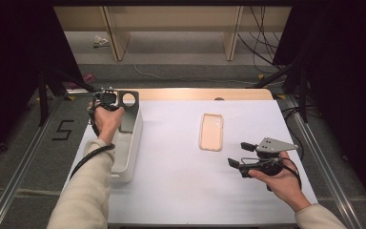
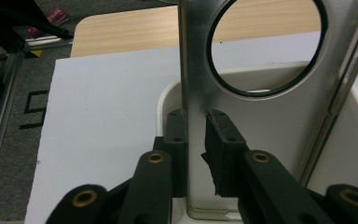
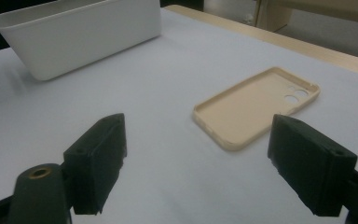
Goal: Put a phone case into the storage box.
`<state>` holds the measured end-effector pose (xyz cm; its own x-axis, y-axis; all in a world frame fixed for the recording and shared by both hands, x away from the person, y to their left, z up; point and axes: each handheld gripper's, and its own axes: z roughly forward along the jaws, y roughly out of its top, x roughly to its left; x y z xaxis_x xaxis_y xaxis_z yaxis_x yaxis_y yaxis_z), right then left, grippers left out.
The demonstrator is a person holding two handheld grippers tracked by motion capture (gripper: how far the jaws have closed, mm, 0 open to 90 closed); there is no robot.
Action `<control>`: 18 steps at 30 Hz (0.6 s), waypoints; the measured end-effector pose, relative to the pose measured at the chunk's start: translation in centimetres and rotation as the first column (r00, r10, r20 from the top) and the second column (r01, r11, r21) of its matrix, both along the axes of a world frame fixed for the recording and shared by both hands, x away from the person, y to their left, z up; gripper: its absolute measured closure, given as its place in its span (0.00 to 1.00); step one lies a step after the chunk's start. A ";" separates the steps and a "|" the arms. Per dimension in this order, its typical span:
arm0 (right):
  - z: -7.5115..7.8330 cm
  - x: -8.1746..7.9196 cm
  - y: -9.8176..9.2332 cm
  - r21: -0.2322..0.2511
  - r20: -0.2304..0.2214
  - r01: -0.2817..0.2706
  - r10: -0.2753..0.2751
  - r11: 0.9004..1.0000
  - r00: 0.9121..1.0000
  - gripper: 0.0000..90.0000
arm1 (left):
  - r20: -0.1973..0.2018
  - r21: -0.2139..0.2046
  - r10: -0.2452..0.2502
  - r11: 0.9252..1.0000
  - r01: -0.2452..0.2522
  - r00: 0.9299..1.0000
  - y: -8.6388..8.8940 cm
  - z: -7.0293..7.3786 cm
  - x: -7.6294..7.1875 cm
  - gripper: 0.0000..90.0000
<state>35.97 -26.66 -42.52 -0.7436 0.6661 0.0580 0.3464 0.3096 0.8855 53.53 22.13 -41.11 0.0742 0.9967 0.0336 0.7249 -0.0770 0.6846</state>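
A dark grey phone case (image 1: 129, 113) with a large round hole stands upright in the white bin (image 1: 132, 145) at the table's left. In the left gripper view the grey case (image 2: 261, 121) rises out of the bin (image 2: 164, 100), its left edge between my left gripper's (image 2: 196, 126) pads, with a small gap at the right pad. My left gripper (image 1: 108, 98) hovers over the bin's far end. A beige phone case (image 1: 211, 131) lies flat, hollow side up, mid-table. My right gripper (image 1: 237, 153) stays open just short of the beige case (image 3: 256, 105), nothing between its jaws (image 3: 198, 158).
White sheet (image 1: 181, 181) covers the table; a wooden strip (image 1: 200, 94) shows along the far edge. The bin (image 3: 79, 32) lies off to the left in the right gripper view. Metal rails (image 1: 19, 167) run along both sides of the table on the floor.
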 end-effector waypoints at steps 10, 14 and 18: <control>0.0 0.0 0.0 0.001 0.000 0.001 -0.001 1.000 1.000 0.23 | 0.038 -0.004 0.006 1.000 -0.006 0.999 0.2 1.9 -0.7 0.69; 0.0 0.0 0.0 0.001 -0.003 0.000 0.000 1.000 1.000 0.23 | 0.041 -0.003 0.016 1.000 -0.016 0.999 1.2 2.1 -1.1 0.66; 0.0 0.0 0.1 0.000 -0.001 -0.002 0.002 1.000 1.000 0.23 | 0.052 -0.010 0.023 1.000 -0.022 0.998 2.0 2.2 -1.5 0.64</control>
